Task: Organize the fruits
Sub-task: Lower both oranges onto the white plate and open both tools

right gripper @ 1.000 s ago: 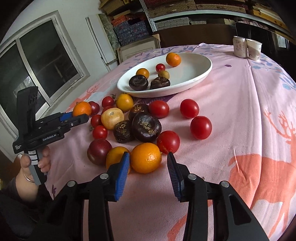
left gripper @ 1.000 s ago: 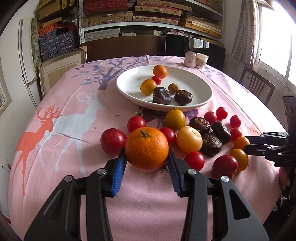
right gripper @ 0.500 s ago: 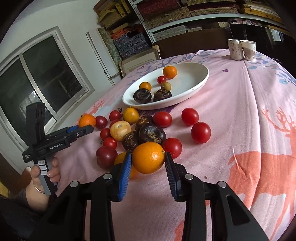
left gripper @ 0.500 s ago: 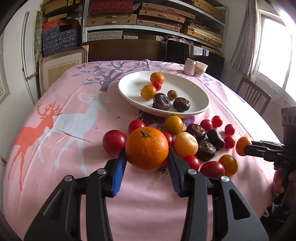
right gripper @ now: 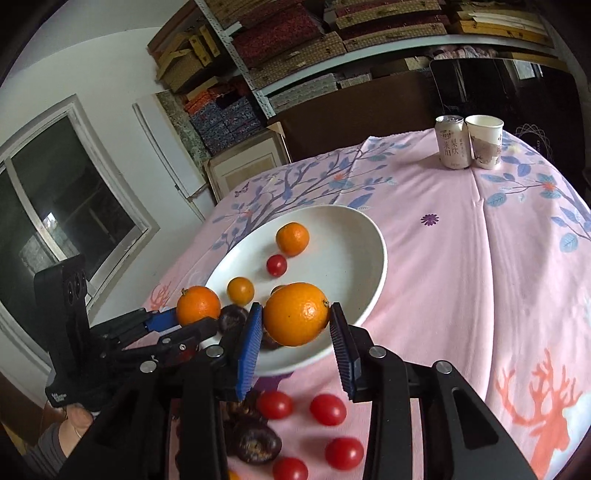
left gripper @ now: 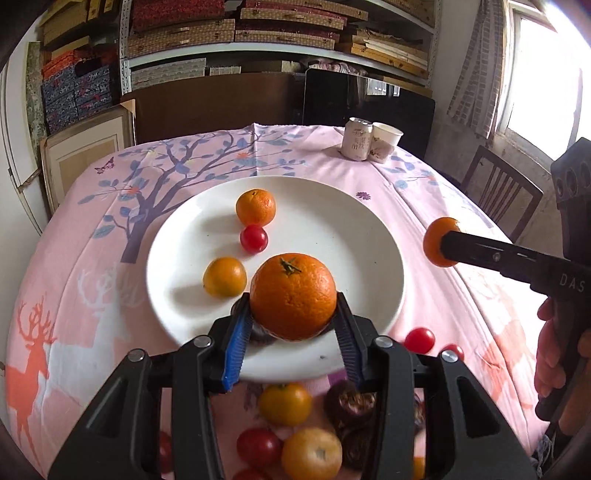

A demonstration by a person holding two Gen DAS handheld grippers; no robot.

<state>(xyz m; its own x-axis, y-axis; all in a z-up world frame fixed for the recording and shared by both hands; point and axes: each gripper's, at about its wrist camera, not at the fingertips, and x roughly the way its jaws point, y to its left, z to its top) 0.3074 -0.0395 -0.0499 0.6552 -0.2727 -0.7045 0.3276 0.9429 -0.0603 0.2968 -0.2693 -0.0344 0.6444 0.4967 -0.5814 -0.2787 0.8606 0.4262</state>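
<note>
a large orange (left gripper: 292, 295) is pinched between the blue pads of the left tongs (left gripper: 291, 332) and is held above the near part of the white plate (left gripper: 369, 258). a second, slightly smaller orange (right gripper: 295, 314) is pinched by the right tongs (right gripper: 295, 338) over the plate's near right rim, clear of the cloth. on the plate a small orange (left gripper: 255, 206) is seen at the far side, a cherry tomato (left gripper: 253, 239) just in front of it, and a yellow-orange fruit (left gripper: 224, 277) to the left; dark brown fruit (right gripper: 232, 317) is partly hidden behind the tongs. near the plate, on the pink deer-print cloth (left gripper: 92, 277) of the bench, loose red tomatoes (right gripper: 328, 409), yellow fruit (left gripper: 284, 403) and more dark fruit (left gripper: 351, 402) are scattered. at the far right of the bench a drink can (right gripper: 452, 142) and a paper cup (right gripper: 484, 141) are stood touching. shelves stacked with boxes (left gripper: 236, 22) are seen behind, a chair (left gripper: 498, 192) at the right.
</note>
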